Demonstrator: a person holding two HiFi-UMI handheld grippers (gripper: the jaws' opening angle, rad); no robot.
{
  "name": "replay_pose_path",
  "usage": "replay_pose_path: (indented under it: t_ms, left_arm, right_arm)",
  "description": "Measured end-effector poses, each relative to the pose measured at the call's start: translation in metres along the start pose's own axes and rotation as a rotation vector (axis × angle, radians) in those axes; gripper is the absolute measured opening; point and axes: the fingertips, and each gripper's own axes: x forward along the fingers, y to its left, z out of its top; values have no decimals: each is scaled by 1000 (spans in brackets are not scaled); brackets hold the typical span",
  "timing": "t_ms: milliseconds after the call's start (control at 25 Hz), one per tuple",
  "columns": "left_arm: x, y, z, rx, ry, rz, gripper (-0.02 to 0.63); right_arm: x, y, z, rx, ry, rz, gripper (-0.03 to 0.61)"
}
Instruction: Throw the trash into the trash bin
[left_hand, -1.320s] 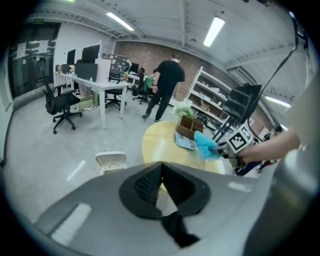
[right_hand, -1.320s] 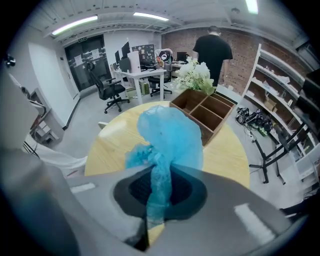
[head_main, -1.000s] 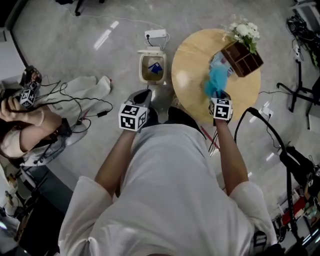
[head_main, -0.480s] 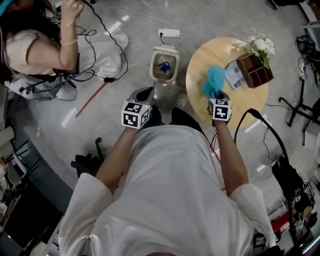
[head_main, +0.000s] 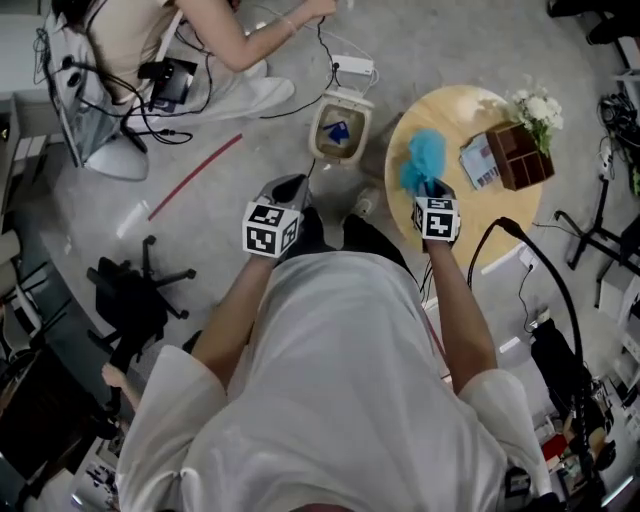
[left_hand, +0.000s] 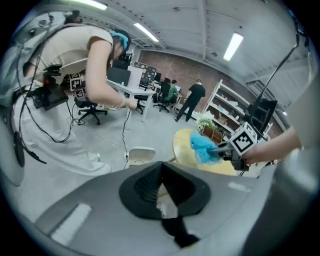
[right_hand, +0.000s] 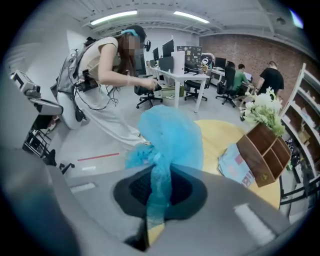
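Observation:
The trash bin (head_main: 319, 138) is a small cream tub on the floor with its lid (head_main: 352, 100) flipped up and a blue scrap (head_main: 337, 130) inside. My right gripper (head_main: 428, 188) is shut on a fluffy blue piece of trash (head_main: 425, 160) over the left part of the round table, to the right of the bin. In the right gripper view the blue trash (right_hand: 170, 140) bulges above the right gripper (right_hand: 161, 172) and hides the bin. My left gripper (head_main: 290, 186) hangs below the bin, shut and holding nothing. In the left gripper view the bin's lid (left_hand: 140, 155) lies beyond the left gripper (left_hand: 161, 167).
The round wooden table (head_main: 480, 215) carries a wooden box (head_main: 520, 155), white flowers (head_main: 540, 108) and a booklet (head_main: 478, 160). A person (head_main: 200, 40) crouches on the floor at upper left among cables and a power strip (head_main: 355, 68). A black chair base (head_main: 135, 290) stands left.
Both grippers have swung sideways. The blue trash has come away from the wooden box to the table's left part, nearer the bin. The crouching person now shows at the top.

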Motion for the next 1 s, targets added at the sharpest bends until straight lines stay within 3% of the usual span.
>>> replay_pose_path:
  t_ms: [240,520,800,1000]
  left_arm:
    - [-9,18,-7,-36,-13,17,3]
    - [23,39,-43,-106,1,41,3]
    - [-22,82,-34,-139,-6,78,3]
    - [-38,102,-39,-150,-7,98,3]
  right_arm:
    - [10,27,15,-53,6,34,9]
    - [57,43,3,-112,44,103,9]
    - [55,111,43,-122,49,165,9]
    - [70,138,50,-139,69,190,9]
